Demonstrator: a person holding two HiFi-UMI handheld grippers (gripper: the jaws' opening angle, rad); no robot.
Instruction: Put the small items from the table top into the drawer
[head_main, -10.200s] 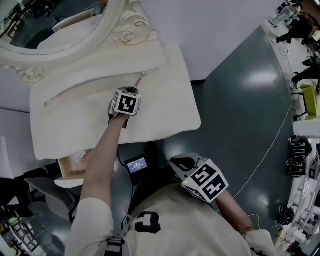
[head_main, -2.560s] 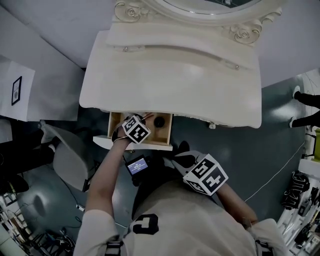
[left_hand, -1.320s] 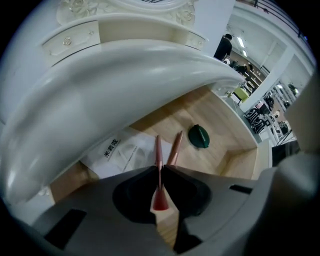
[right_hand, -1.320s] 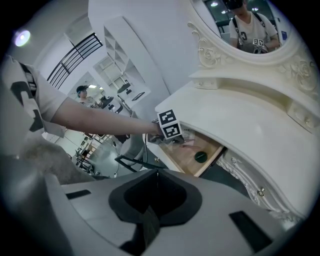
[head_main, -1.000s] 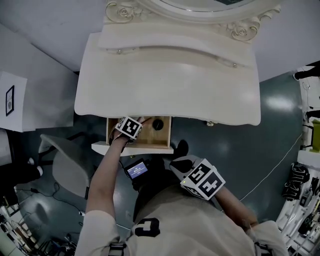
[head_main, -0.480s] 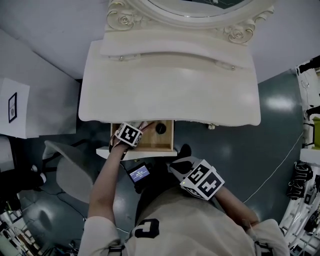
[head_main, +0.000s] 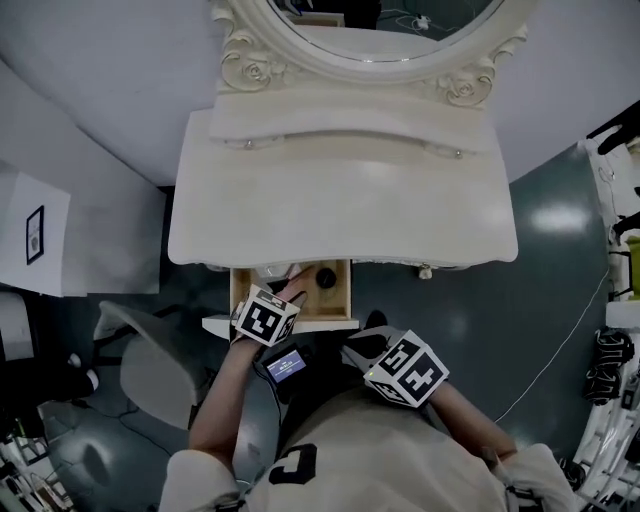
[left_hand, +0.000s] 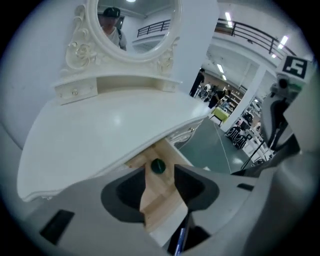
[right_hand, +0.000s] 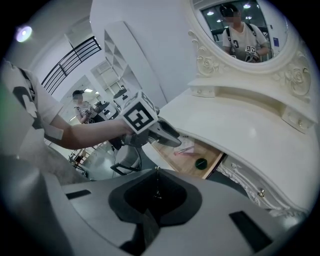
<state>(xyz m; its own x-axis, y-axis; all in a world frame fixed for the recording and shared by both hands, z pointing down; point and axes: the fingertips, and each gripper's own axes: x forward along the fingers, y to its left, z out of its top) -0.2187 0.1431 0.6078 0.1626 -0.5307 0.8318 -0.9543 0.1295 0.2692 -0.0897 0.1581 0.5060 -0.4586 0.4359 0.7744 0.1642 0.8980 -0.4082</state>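
Left claw (left_hand: 159, 186) first: its jaws have just been opening and now gape wide with nothing between them, only the wood of the drawer (head_main: 338, 305) showing through the gap. It hangs over the drawer's front edge, tipped down into it, so our guess is it let something go in there and doesn't need to grip anything right now

Right claw (right_hand: 156, 174) is pinched together and empty. It sits low by our body, well apart from the drawer. We reckon it's just parked out of the way, since the left side is nearer the drawer

Inside the drawer we see a round dark green cap (left_hand: 158, 166) toward the right. A pink stick (right_hand: 187, 152) lies further left, beside a pale flat thing (right_hand: 186, 144) we can't make out

The drawer is pulled out from under the top (head_main: 340, 215), which is why it all shows. The top itself looks bare, nothing loose that we can spot, so the sorting seems about done; shutting the drawer may be all that's left
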